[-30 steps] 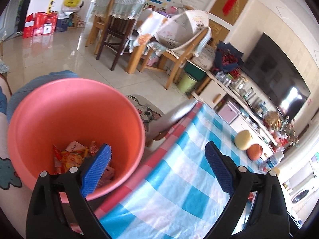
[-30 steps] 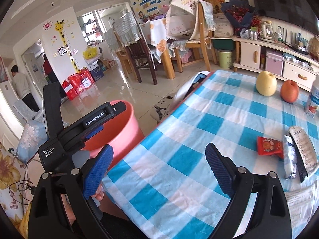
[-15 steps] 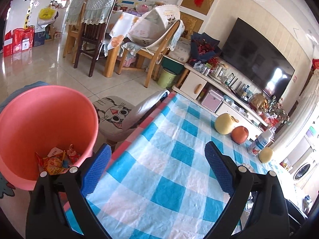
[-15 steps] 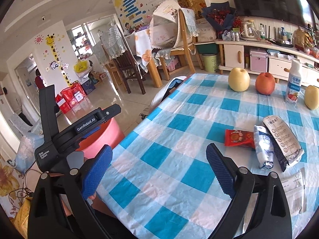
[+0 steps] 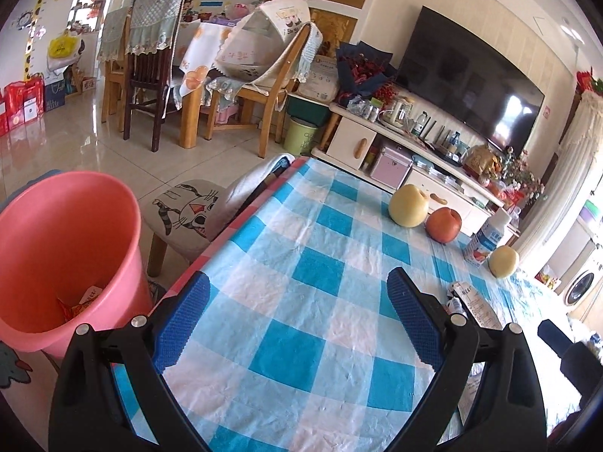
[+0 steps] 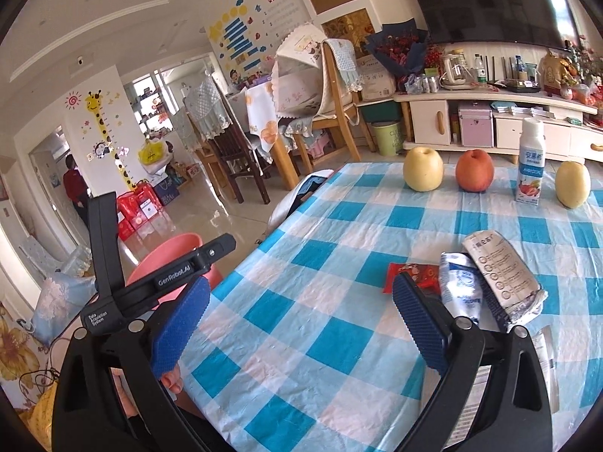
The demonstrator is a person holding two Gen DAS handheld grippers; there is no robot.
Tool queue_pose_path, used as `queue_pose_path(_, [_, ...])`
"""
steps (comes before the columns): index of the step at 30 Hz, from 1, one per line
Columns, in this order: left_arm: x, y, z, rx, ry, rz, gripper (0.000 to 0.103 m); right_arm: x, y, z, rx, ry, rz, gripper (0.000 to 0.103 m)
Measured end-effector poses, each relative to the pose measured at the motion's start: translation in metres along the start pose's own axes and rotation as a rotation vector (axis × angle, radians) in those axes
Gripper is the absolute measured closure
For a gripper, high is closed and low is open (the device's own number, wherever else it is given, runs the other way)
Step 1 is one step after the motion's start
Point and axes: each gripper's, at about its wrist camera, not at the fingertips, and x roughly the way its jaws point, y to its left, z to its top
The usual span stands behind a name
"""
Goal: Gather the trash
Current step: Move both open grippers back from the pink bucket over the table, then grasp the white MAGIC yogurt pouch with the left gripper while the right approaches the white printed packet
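With nothing between the wide-spread jaws of the right gripper (image 6: 299,316), the red wrapper (image 6: 412,277) near the table's (image 6: 301,339) right edge is best straddled squarely; the left gripper (image 5: 297,322) is likewise open and empty.

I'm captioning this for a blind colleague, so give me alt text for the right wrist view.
The open right gripper hovers empty over a blue-checked tablecloth, near crumpled wrappers. Beyond stand two pears, an apple and a yogurt bottle.

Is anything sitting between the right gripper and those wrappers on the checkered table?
Nothing visible. The right gripper, jaws open and empty, has only bare tablecloth before the red wrapper and white packets.
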Motion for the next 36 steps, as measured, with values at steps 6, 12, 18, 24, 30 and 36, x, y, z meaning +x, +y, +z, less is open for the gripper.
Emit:
queue_pose_path(6, [0.006,-0.022,-0.006,0.053,0.037,0.011,0.008,-0.014,-0.019,0.003,-0.023,-0.04,-0.039,0.006])
queue_pose_path(12, [0.009,-0.048,-0.014,0.132,0.036,-0.003,0.008,-0.035,-0.032,0.007,-0.063,-0.118,-0.066,0.005])
queue_pose_path(18, [0.012,-0.071,-0.021,0.171,0.045,-0.026,0.008,-0.051,-0.052,0.014,-0.061,-0.155,-0.094,0.005])
queue_pose_path(24, [0.016,-0.09,-0.028,0.198,0.053,-0.061,0.008,-0.062,-0.075,0.016,-0.036,-0.161,-0.127,0.005])
queue_pose_path(30, [0.022,-0.11,-0.034,0.229,0.072,-0.105,0.008,-0.07,-0.102,0.017,0.007,-0.143,-0.189,0.005])
queue_pose_path(36, [0.03,-0.131,-0.04,0.255,0.098,-0.185,0.008,-0.08,-0.134,0.018,0.082,-0.141,-0.236,0.005])
